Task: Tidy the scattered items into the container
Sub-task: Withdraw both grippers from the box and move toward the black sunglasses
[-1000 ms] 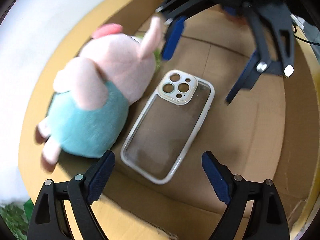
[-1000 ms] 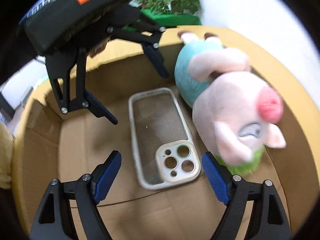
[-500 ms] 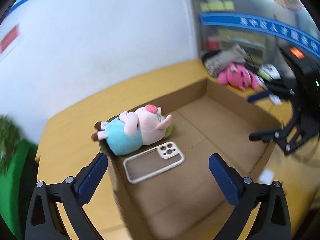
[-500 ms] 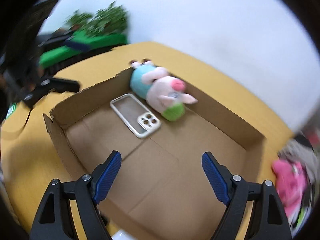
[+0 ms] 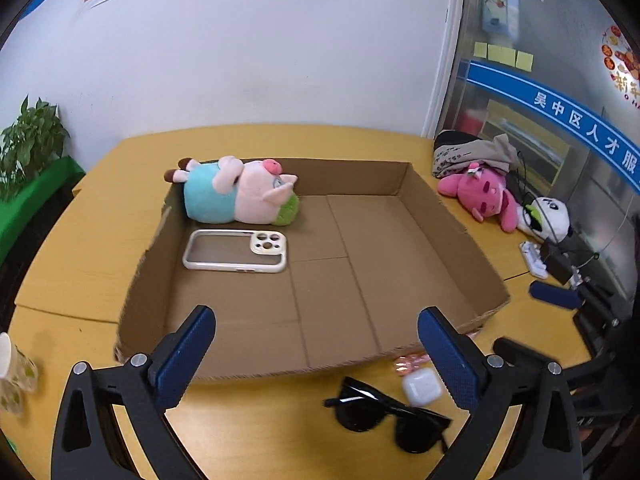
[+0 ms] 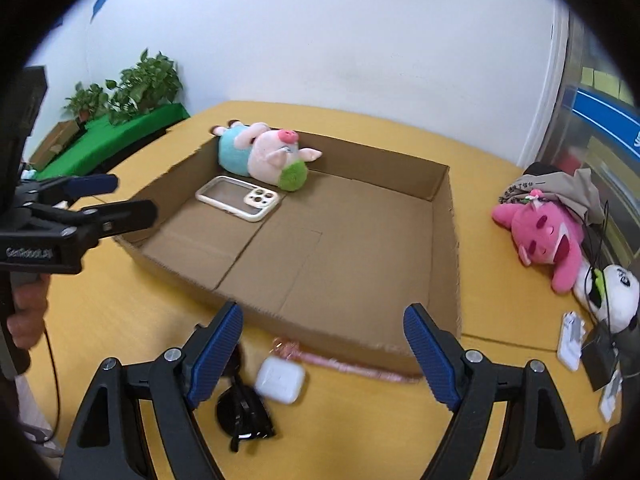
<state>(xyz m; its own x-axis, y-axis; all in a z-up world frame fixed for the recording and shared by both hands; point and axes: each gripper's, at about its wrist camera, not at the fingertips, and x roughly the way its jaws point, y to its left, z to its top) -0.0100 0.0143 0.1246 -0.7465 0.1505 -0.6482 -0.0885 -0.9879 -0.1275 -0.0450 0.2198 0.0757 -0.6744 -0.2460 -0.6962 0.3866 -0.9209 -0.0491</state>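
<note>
A shallow cardboard box (image 5: 460, 224) (image 6: 444, 240) lies on the yellow table. Inside at its far left lie a pig plush in a teal shirt (image 5: 236, 192) (image 6: 264, 152) and a clear phone case (image 5: 236, 250) (image 6: 240, 198). In front of the box lie black sunglasses (image 5: 384, 416) (image 6: 242, 404), a white earbud case (image 5: 420, 388) (image 6: 280, 380) and a pink hair tie (image 6: 304, 354). My left gripper (image 5: 316, 352) is open and empty above the box's near edge. My right gripper (image 6: 320, 348) is open and empty above the earbud case.
A pink plush (image 5: 480, 196) (image 6: 548, 236), a panda plush (image 5: 552, 216) (image 6: 612, 300), folded cloth (image 5: 476, 156) and cables lie right of the box. A paper cup (image 5: 12, 376) stands at the left. Potted plants (image 6: 136, 84) stand on a green ledge.
Both grippers have pulled back and up out of the box to its near side, open and empty. The pig plush and phone case stay in the box.
</note>
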